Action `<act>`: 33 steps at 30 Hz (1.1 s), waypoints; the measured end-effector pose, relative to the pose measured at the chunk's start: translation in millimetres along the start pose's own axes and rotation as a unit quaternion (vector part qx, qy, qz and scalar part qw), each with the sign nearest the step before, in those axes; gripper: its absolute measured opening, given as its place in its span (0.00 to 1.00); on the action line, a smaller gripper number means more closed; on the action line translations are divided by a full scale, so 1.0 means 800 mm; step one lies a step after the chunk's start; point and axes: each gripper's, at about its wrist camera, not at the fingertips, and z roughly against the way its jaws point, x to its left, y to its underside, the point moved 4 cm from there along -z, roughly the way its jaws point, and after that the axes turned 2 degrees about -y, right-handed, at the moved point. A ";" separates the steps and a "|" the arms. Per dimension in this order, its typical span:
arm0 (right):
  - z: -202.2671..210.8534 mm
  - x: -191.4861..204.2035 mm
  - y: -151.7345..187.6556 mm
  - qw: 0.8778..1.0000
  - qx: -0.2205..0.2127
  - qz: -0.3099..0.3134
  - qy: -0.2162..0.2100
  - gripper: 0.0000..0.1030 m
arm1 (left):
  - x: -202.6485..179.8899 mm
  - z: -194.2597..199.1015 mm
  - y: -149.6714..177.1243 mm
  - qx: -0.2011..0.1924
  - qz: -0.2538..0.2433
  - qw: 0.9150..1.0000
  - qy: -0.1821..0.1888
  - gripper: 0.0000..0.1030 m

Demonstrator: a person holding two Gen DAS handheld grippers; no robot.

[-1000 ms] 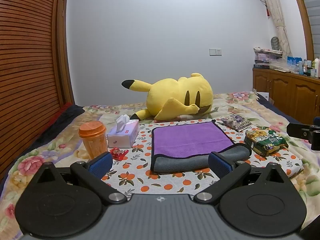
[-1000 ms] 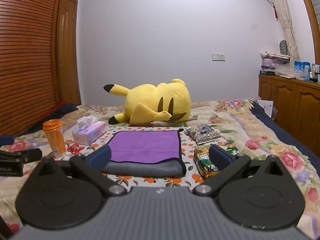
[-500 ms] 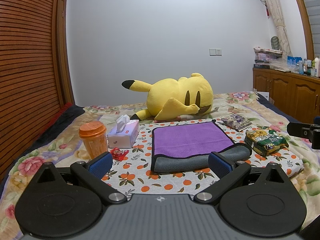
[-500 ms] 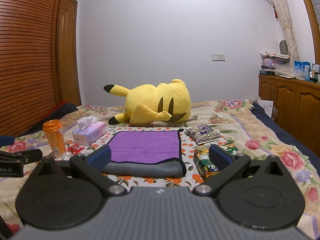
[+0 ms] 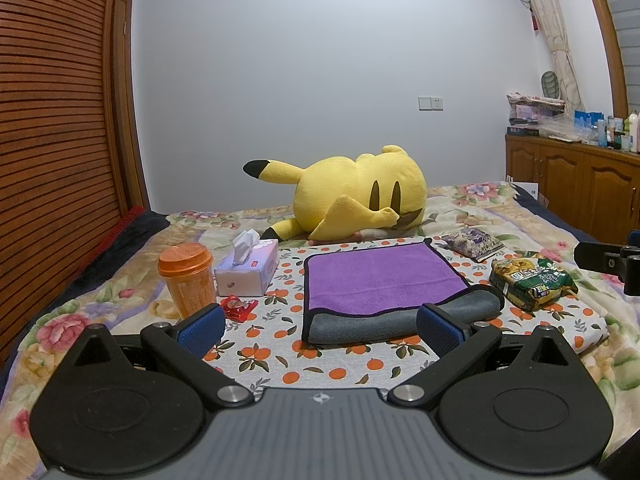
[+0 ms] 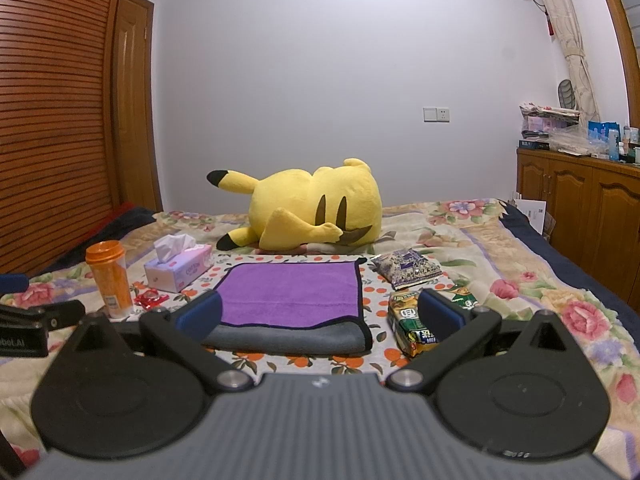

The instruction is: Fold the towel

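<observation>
Nothing has shifted since the earlier frames — both grippers hover where they were, low over the near edge of the bed (image 5: pixel 500 208). The left gripper (image 5: pixel 320 326) has its jaws wide and empty; the right gripper (image 6: pixel 320 312) likewise, jaws spread with nothing between them. Just beyond them lies the towel (image 5: pixel 380 276) — purple face up, its grey near edge rolled over — flat on the orange-print cloth (image 5: pixel 280 356). Left of it stand an orange cup (image 5: pixel 187 276), a red wrapper (image 5: pixel 238 306) and a tissue box (image 5: pixel 248 272); to the right lie a green snack bag (image 5: pixel 532 280) and a purple packet (image 5: pixel 472 242). Farther back rests a yellow plush toy (image 5: pixel 360 196).
</observation>
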 end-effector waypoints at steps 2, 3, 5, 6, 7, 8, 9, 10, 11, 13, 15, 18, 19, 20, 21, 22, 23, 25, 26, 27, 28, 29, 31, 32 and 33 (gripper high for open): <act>0.000 0.000 0.000 1.000 0.000 0.000 0.000 1.00 | 0.000 0.000 0.000 0.000 0.000 1.000 0.000 1.00; 0.000 0.000 0.000 1.000 0.000 0.000 0.000 1.00 | 0.000 0.000 0.000 0.000 0.000 1.000 0.000 1.00; 0.000 0.000 0.000 1.000 0.000 0.000 0.000 1.00 | 0.000 0.000 0.000 0.000 0.000 1.000 -0.001 1.00; 0.000 0.000 -0.001 1.000 0.000 0.000 0.000 1.00 | 0.000 0.000 0.000 0.000 0.000 1.000 0.000 1.00; 0.000 0.000 -0.001 1.000 0.000 0.000 0.000 1.00 | 0.000 0.000 0.000 0.000 0.000 1.000 0.000 1.00; 0.000 0.000 -0.001 1.000 0.000 0.000 0.000 1.00 | 0.000 0.000 0.000 0.000 0.000 1.000 -0.001 1.00; 0.000 0.001 -0.001 1.000 0.000 0.000 0.000 1.00 | 0.000 0.000 0.000 0.000 -0.001 1.000 0.000 1.00; 0.000 0.001 -0.001 1.000 0.000 0.000 0.000 1.00 | 0.000 0.000 0.000 0.000 -0.001 1.000 0.000 1.00; 0.000 0.001 -0.001 1.000 0.000 0.000 0.000 1.00 | 0.000 0.000 0.000 0.000 -0.001 1.000 -0.001 1.00; 0.000 0.001 -0.001 1.000 0.000 0.000 0.000 1.00 | 0.000 0.000 0.000 0.000 -0.001 1.000 -0.001 1.00; 0.000 0.001 -0.001 1.000 0.000 0.000 0.000 1.00 | 0.000 0.000 0.000 0.000 -0.001 1.000 -0.001 1.00; 0.000 0.001 -0.001 1.000 -0.001 -0.001 0.000 1.00 | 0.000 0.000 0.000 0.000 -0.001 1.000 -0.001 1.00; 0.000 0.001 -0.001 1.000 -0.001 -0.001 0.000 1.00 | 0.000 0.000 0.000 0.000 -0.001 1.000 -0.001 1.00; 0.000 0.001 -0.001 1.000 0.000 0.000 0.000 1.00 | 0.000 0.000 0.000 0.000 -0.001 1.000 -0.001 1.00; 0.000 0.001 -0.001 1.000 0.000 0.000 0.000 1.00 | 0.000 0.000 0.000 0.000 -0.002 1.000 -0.001 1.00; 0.000 0.001 -0.001 1.000 -0.001 0.000 0.000 1.00 | 0.000 0.000 0.000 0.000 -0.002 1.000 -0.001 1.00; 0.000 0.002 -0.001 1.000 0.000 -0.001 0.000 1.00 | 0.000 0.000 0.000 0.000 -0.002 1.000 -0.001 1.00; 0.000 0.002 -0.001 1.000 -0.001 -0.001 0.000 1.00 | 0.000 0.000 0.000 0.000 -0.002 1.000 -0.001 1.00; 0.000 0.002 -0.001 1.000 -0.001 -0.001 0.000 1.00 | 0.000 0.000 0.000 0.000 -0.002 1.000 -0.001 1.00; 0.000 0.002 -0.001 1.000 -0.001 -0.001 0.000 1.00 | 0.000 0.000 0.000 0.000 -0.002 1.000 -0.001 1.00; 0.000 0.002 -0.001 1.000 -0.001 0.000 0.000 1.00 | 0.000 0.000 0.000 0.000 -0.002 1.000 -0.001 1.00; 0.000 0.002 0.000 1.000 -0.001 0.000 0.000 1.00 | 0.000 0.000 0.000 0.000 -0.002 1.000 -0.001 1.00; -0.001 0.003 0.000 1.000 -0.001 -0.001 0.000 1.00 | 0.000 0.000 0.000 0.000 -0.002 1.000 -0.001 1.00; -0.001 0.003 0.000 1.000 -0.001 -0.001 0.000 1.00 | 0.000 0.000 0.000 0.000 -0.002 1.000 -0.001 1.00; -0.002 0.003 0.000 1.000 -0.001 -0.001 0.000 1.00 | 0.000 0.000 0.000 0.000 -0.002 1.000 -0.001 1.00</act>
